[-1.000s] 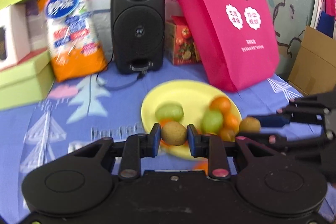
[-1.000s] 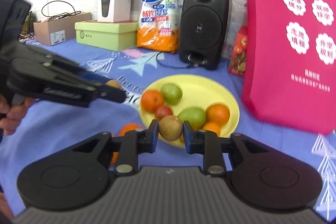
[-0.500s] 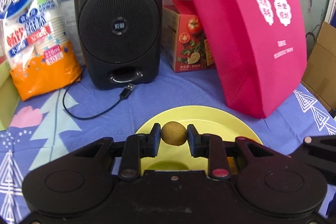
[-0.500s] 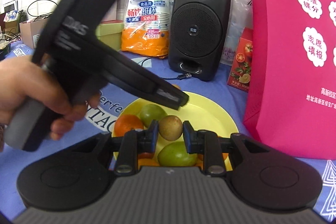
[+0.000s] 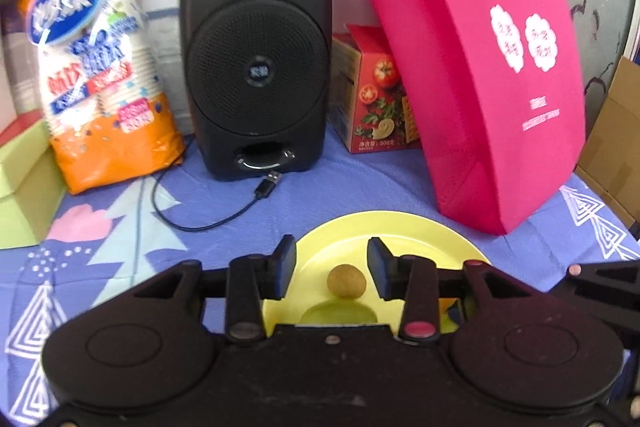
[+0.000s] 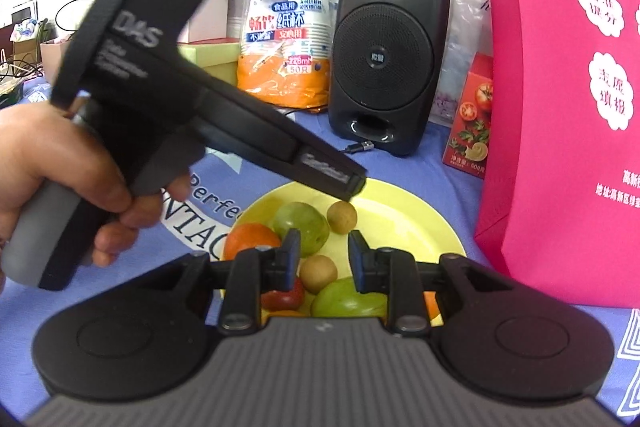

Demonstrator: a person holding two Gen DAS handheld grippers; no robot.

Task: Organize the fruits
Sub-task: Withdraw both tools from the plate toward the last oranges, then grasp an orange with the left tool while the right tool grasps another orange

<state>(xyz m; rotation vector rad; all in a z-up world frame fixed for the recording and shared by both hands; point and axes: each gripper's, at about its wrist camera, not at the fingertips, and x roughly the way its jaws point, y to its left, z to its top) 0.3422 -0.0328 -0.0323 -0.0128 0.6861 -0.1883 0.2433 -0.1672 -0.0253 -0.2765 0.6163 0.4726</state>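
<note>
Counter (image 5: pixel 320 195): covered in a blue patterned cloth; all items below stand on it.
Plate (image 5: pixel 400 231): yellow, near centre, in front of a black speaker (image 5: pixel 256 55) and left of a pink bag (image 5: pixel 480 87).
Brown fruit (image 5: pixel 346 281): small and roundish with no marked long axis. It rests on bare plate toward the far side, just beside a green fruit (image 6: pixel 302 227).
Left tongs (image 5: pixel 331 251): released, jaws opening. The brown fruit sits in the gap, clear of both pads and a little nearer the right one.
Left hand (image 6: pixel 60 187): wrapped around the handle, at the left of the plate.
Key relation: the brown fruit lies straight ahead of and just below the left tongs' tips. These are the nearer pair to it, so a straight pull back should clear it without a nudge.
Right tongs (image 6: pixel 324 239): clenched narrow over the near side of the plate.
Second brown fruit (image 6: pixel 318 273): shows low in the right tongs' gap, against the left pad with a sliver of space at the right pad. Whether it is gripped or already lying on the pile I cannot tell.
Other plate contents: an orange (image 6: pixel 250 241) at the left, a red fruit (image 6: pixel 284 297) and another green fruit (image 6: pixel 348 299) nearest, partly hidden.
Task standing: judged well along, with most fruit gathered on the plate.
Hazard: round fruit may roll if brushed.
</note>
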